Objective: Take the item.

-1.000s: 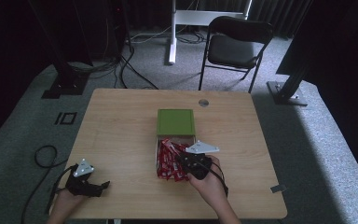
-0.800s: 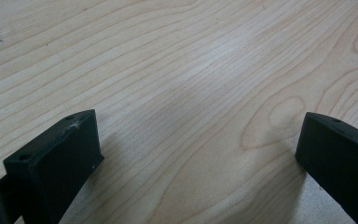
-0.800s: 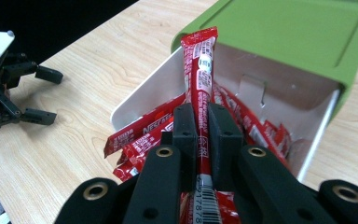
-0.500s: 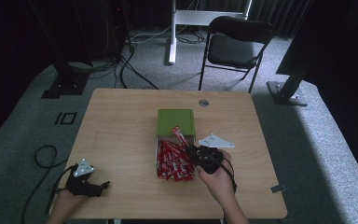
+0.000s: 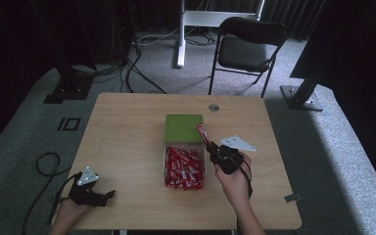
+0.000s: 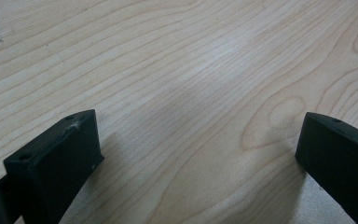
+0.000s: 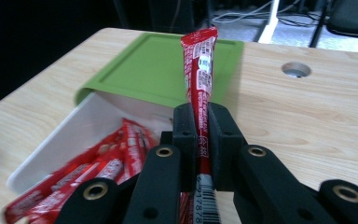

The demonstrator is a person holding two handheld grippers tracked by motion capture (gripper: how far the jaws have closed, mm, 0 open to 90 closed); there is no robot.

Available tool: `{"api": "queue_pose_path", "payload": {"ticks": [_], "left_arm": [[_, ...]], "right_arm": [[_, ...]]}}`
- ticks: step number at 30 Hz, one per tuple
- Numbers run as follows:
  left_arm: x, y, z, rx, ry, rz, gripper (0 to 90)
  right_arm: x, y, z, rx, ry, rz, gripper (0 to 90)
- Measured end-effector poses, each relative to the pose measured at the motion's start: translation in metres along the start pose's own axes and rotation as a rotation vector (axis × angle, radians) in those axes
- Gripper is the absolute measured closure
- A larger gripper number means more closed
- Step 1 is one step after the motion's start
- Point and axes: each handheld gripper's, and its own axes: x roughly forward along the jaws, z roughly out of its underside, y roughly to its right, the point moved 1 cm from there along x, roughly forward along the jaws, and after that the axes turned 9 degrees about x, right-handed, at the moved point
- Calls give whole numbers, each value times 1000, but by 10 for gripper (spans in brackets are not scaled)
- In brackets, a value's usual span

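And there it was: the right hand-held gripper had a single red sachet pinched tight between its jaws, the packet standing nearly upright and poking out past the jaw tips. In the right gripper view that red sachet rose straight up between the two black jaws of the right hand-held gripper, a barcode visible on its lower end. The gripper hung over the right edge of the white tray, just beside the pile of red sachets lying inside. Beyond it, a green lid covered the tray's far half; the right gripper view showed that green lid sitting across the white tray with more sachets loose in the open part.

Over at the near left corner of the bench, the left hand-held gripper rested low, well apart from the tray. Its own view showed the jaws spread wide with bare wood grain of the bench between them and nothing gripped.

A black folding chair stood on the grey floor behind the bench.
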Motion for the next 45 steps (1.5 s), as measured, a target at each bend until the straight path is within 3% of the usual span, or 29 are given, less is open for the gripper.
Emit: {"api": "queue_pose_path", "payload": {"ticks": [17, 31, 45], "left_arm": [[0, 0, 0, -1, 1, 0, 8], [0, 0, 0, -3, 1, 0, 8], [0, 0, 0, -3, 1, 1, 8]], "right_arm": [[35, 37, 19, 123, 15, 129, 829], [71, 49, 48, 232, 7, 155, 829], [96, 56, 69, 274, -30, 193, 826]]}}
